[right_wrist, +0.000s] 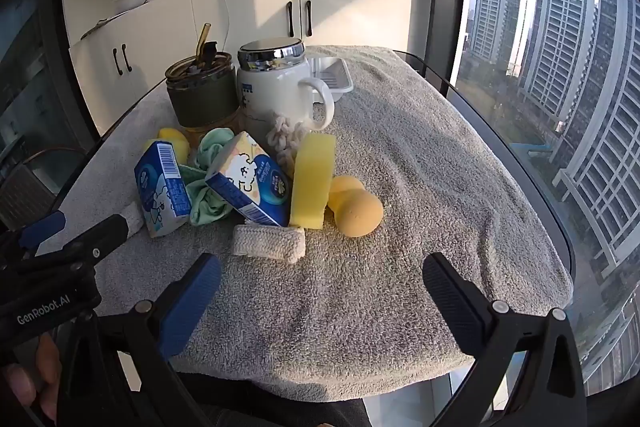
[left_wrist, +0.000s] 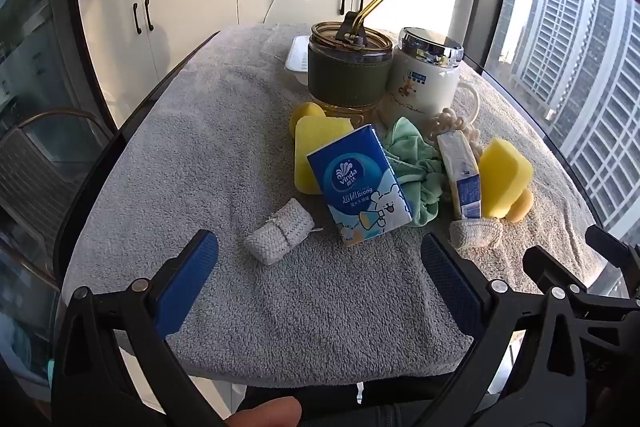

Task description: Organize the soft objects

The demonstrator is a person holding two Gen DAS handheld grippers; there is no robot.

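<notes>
A heap of soft items lies mid-table on a grey towel (left_wrist: pixel 280 291): two blue Vinda tissue packs (left_wrist: pixel 358 183) (right_wrist: pixel 252 187), yellow sponges (left_wrist: pixel 502 183) (right_wrist: pixel 312 181), an orange beauty sponge (right_wrist: pixel 354 205), a green scrunchie (left_wrist: pixel 416 163), a cream scrunchie (right_wrist: pixel 286 139) and two rolled knit cloths (left_wrist: pixel 278 237) (right_wrist: pixel 270 241). My left gripper (left_wrist: pixel 320 263) is open and empty, near the front edge, just short of the left knit roll. My right gripper (right_wrist: pixel 320 287) is open and empty, in front of the right knit roll.
An amber glass cup with green sleeve and straw (left_wrist: pixel 348 67) and a white lidded mug (left_wrist: pixel 424 79) stand behind the heap. A white tray (right_wrist: pixel 332 75) sits at the far end. Glass windows flank the table; white cabinets (left_wrist: pixel 192 7) stand beyond.
</notes>
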